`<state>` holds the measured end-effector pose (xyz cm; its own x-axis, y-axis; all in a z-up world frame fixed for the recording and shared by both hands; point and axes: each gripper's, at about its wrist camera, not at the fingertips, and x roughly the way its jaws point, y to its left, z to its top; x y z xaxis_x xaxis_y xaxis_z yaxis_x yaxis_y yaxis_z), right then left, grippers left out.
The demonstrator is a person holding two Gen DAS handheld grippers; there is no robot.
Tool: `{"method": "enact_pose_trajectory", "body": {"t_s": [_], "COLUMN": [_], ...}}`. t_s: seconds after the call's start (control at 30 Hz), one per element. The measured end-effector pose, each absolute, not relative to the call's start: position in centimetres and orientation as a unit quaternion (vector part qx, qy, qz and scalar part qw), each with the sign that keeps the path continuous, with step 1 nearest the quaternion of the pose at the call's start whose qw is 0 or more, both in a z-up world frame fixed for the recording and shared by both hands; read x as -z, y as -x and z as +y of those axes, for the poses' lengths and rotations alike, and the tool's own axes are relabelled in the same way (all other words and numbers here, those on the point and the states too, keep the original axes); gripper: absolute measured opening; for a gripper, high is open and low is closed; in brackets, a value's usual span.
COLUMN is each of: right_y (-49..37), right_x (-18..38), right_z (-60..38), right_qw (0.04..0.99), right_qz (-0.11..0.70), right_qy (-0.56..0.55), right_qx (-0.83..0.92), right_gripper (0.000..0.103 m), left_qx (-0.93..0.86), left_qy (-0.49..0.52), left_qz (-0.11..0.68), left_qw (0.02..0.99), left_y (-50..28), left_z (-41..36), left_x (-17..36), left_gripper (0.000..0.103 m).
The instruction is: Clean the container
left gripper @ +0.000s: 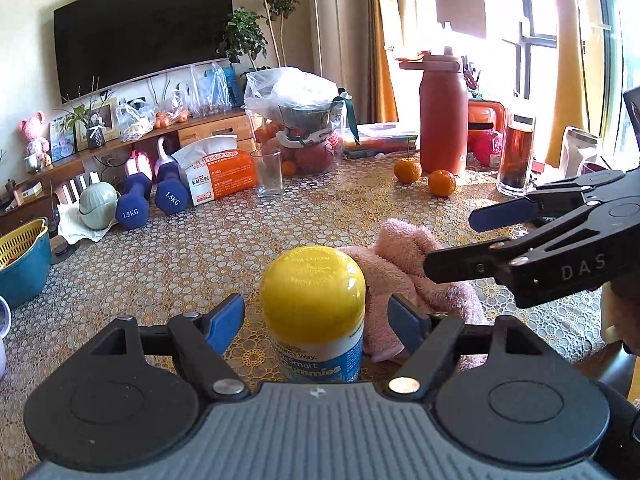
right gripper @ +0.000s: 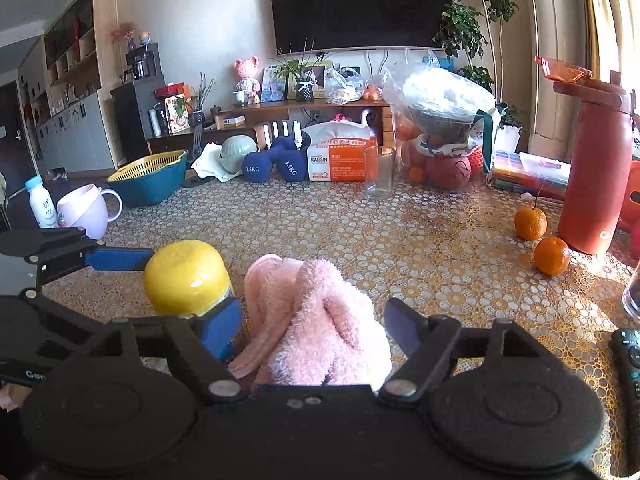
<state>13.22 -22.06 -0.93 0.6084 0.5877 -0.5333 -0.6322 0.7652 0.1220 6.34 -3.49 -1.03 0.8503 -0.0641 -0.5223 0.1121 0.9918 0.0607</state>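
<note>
Tablecloth with its gold lace pattern fills the middle of both your views, and the black television sits across the upper part of each. Below it, in the right wrist view, you see the red flask at the right edge, then the teal basket at left and the blue dumbbells at centre.

Lower centre in your right wrist view lies the pink towel, bunched up between the fingers of your right gripper; the jaws stand wide, with a clear gap beside the right pad.

Your task's container, the gummy bottle with its yellow cap, stands upright at lower centre of the left wrist view, just beside the towel. Your left gripper straddles it with jaws wide, both pads apart from the bottle.

Two tangerines sit right of centre.
</note>
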Motion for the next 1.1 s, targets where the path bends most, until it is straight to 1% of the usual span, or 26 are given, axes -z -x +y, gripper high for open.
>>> {"method": "enact_pose_trajectory", "body": {"t_s": [0.07,0.17,0.23,0.27,0.37,0.47,0.67,0.87,1.1], "right_y": [-12.4,-11.2,-10.3,-9.8,-8.8,-7.9,-6.7,-5.4,-4.7], "right_x": [0.5,-0.1,-0.4,-0.6,-0.8,-0.8,-1.0,-0.8,-0.2], "right_z": [-22.7,-23.4,-24.0,-24.3,-24.7,-25.0,-25.8,-25.7,-25.6], "right_qw": [0.896,0.897,0.898,0.898,0.898,0.901,0.908,0.919,0.919], "right_qz": [0.280,0.268,0.259,0.253,0.247,0.241,0.232,0.221,0.230], "right_qy": [0.029,0.017,0.003,-0.004,-0.011,-0.019,-0.043,-0.032,-0.040], "right_qx": [-0.345,-0.351,-0.357,-0.361,-0.363,-0.360,-0.347,-0.324,-0.317], "right_gripper": [0.084,0.090,0.102,0.102,0.102,0.103,0.103,0.103,0.103], "left_qx": [0.043,0.039,0.038,0.039,0.037,0.026,0.017,0.011,0.009], "left_qy": [-0.032,-0.020,-0.010,-0.003,0.010,0.015,0.023,0.028,0.026], "left_qz": [0.266,0.266,0.266,0.263,0.262,0.256,0.258,0.262,0.263], "left_qw": [0.962,0.963,0.963,0.964,0.964,0.966,0.966,0.965,0.964], "left_y": [-5.7,-4.8,-4.3,-3.8,-2.9,-2.0,-0.8,0.1,0.7], "left_z": [-3.4,-3.4,-3.4,-3.4,-3.4,-3.6,-3.8,-4.2,-4.4], "left_x": [0.7,0.4,0.3,0.2,-0.1,-0.3,-0.7,-0.9,-0.7], "left_gripper": [0.085,0.085,0.091,0.091,0.092,0.103,0.103,0.103,0.103]}}
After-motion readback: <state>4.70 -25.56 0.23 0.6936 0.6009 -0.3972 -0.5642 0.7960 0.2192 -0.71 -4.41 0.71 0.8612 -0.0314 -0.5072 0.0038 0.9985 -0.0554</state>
